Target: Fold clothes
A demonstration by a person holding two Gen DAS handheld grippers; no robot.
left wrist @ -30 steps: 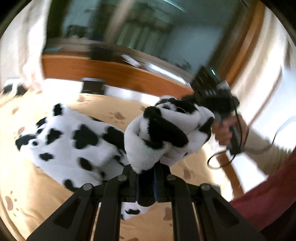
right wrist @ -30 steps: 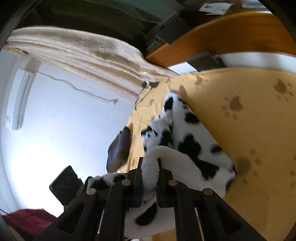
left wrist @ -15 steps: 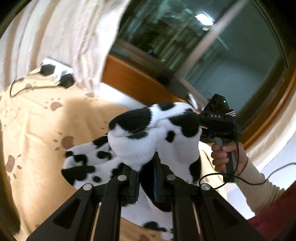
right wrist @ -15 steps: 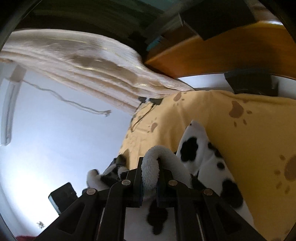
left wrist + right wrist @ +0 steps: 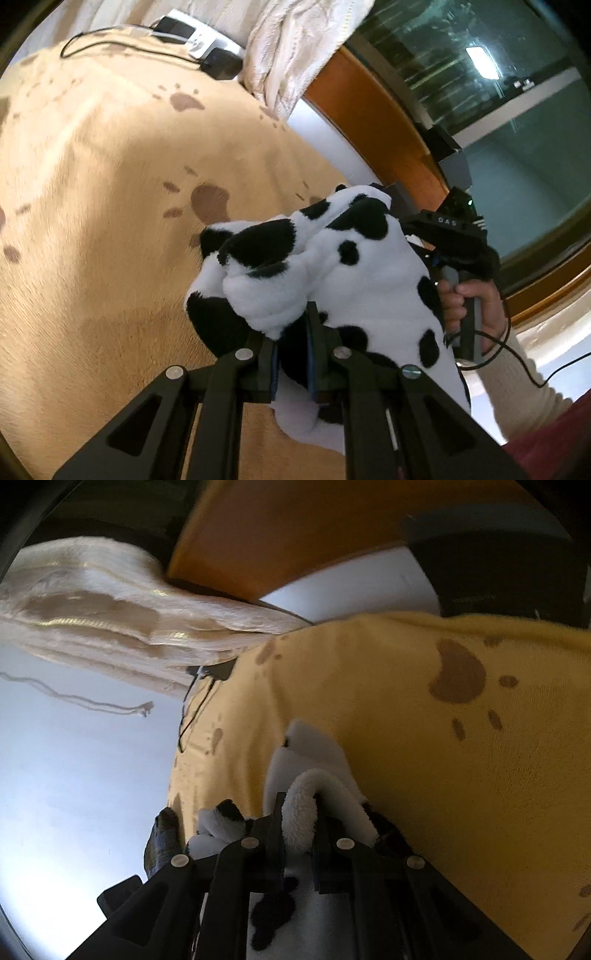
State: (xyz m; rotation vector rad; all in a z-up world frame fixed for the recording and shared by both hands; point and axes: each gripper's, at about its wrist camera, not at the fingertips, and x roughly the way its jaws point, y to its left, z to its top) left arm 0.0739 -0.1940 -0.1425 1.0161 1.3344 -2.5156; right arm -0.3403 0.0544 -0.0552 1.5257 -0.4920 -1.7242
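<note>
A fluffy white garment with black cow spots (image 5: 332, 266) hangs bunched between both grippers above a tan bedspread with brown paw prints (image 5: 110, 184). My left gripper (image 5: 291, 325) is shut on a thick fold of it. In the left wrist view the other gripper's black body (image 5: 454, 236) shows behind the garment, held by a person's hand (image 5: 476, 306). My right gripper (image 5: 299, 812) is shut on a rolled white edge of the garment (image 5: 306, 812), and the bedspread (image 5: 443, 775) lies close below it.
A cream curtain (image 5: 291, 48) hangs at the head of the bed beside a wooden window frame (image 5: 376, 110). A power strip with plugs and a cable (image 5: 195, 40) lies on the bedspread's far corner. A dark red cloth (image 5: 546, 450) is at the lower right.
Both grippers carried the garment down and across toward the bedspread's far end. The spread-out part of the garment has left both views, and the bed now fills more of them.
</note>
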